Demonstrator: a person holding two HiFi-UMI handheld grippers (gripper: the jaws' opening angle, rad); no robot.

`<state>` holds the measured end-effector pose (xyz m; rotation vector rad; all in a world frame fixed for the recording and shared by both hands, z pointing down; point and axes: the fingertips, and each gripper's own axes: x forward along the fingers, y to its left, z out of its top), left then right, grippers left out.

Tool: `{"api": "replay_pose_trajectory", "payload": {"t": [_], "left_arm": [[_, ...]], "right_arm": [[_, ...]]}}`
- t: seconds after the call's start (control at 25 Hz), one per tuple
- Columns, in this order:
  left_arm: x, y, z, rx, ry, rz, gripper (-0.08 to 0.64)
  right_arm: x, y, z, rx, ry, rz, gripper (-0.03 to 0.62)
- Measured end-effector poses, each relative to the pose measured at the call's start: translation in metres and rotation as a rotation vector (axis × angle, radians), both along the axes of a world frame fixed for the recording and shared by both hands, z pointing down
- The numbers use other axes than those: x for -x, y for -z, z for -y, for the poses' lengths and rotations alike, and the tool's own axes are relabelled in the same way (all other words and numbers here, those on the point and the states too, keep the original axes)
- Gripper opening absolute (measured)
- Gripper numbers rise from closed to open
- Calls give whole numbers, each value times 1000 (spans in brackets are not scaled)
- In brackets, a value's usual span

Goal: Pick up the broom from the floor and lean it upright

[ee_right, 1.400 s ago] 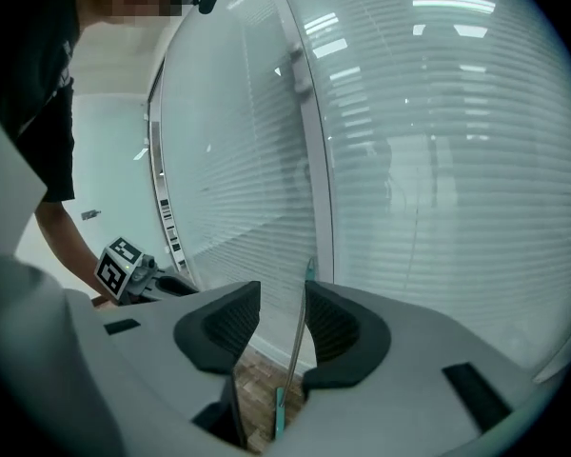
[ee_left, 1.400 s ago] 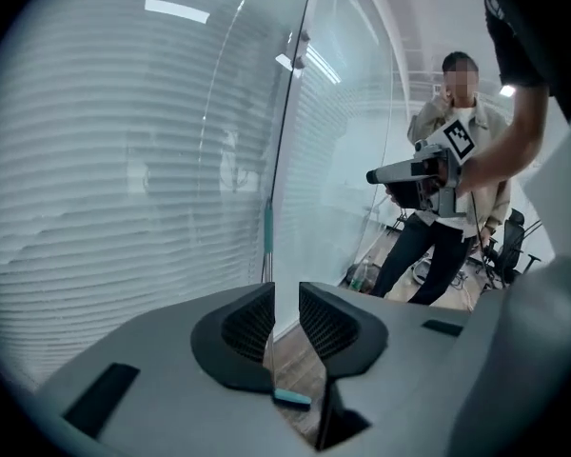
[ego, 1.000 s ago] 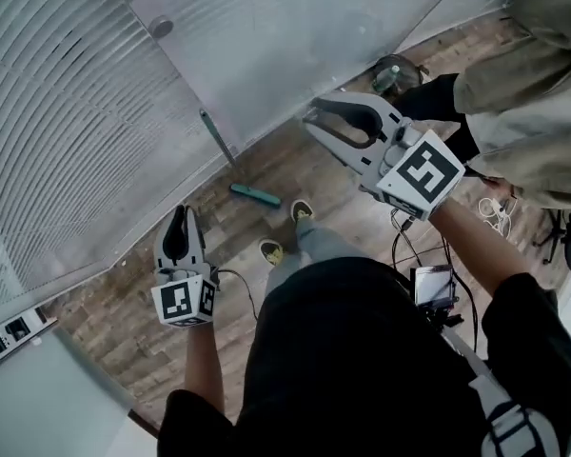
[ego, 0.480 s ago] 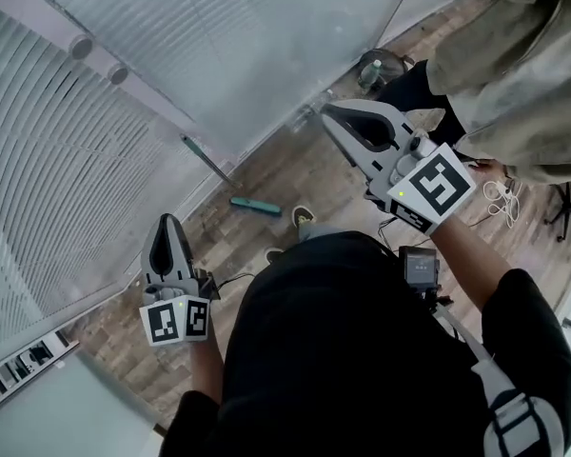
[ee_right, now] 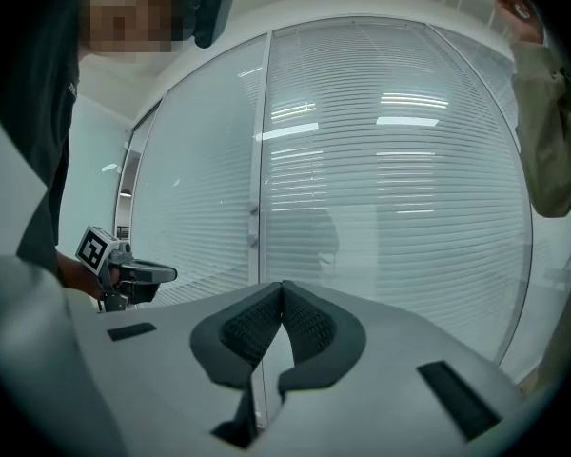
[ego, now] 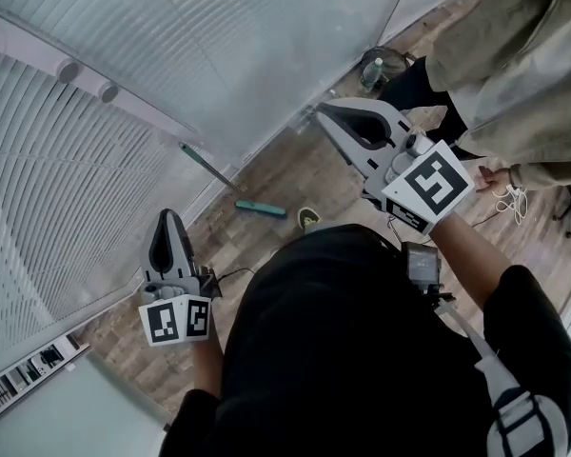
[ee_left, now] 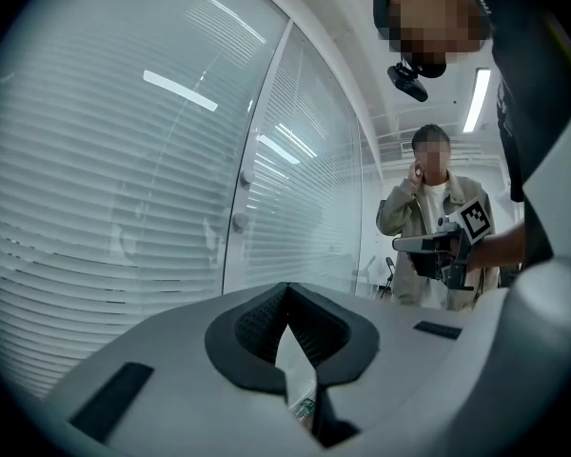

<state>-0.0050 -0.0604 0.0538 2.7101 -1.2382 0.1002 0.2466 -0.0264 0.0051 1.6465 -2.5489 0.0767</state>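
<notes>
Two grippers were held out level in front of the person in the black top, well apart from each other and both up at about chest height. The left gripper (ego: 168, 217) had its jaws pressed together at the tips, with nothing caught between the ribbed dark pads. The right gripper (ego: 322, 112) had just been closing, and its jaws now met as well, with nothing between them. Each pointed toward the glass wall (ego: 266, 46), behind which pale slatted blinds (ego: 67, 188) ran from side to side.

Down below, the broom (ego: 212, 169) was well clear of both grippers. Its teal head (ego: 260, 208) sat on the wooden floor (ego: 295, 174) a little way out from the foot of the glass. The thin handle slanted up and away toward the wall. Whether the top of the handle touched the glass I could not tell.

One yellow-green shoe (ego: 309, 219) of the person showed just beside the broom head. A bystander (ego: 523, 65) in a beige jacket stood to the right, near the right gripper. A bottle (ego: 366, 69) stood on the floor by the base of the wall, near that bystander.
</notes>
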Motion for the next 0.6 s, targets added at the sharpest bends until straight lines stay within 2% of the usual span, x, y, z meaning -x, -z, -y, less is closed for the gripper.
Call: {"api": "replay_pose_trajectory", "payload": {"t": [0.24, 0.32, 0.4, 0.6], "left_arm": [[-9, 13, -7, -21, 16, -6, 23], [14, 9, 7, -18, 23, -8, 23], [69, -1, 30, -15, 30, -14, 23], [249, -38, 102, 3, 50, -44, 23]], "right_arm": [[-10, 9, -7, -21, 0, 13, 18], [14, 5, 8, -21, 8, 15, 18], [71, -3, 33, -21, 21, 13, 18], [255, -34, 110, -10, 47, -14, 18]]}}
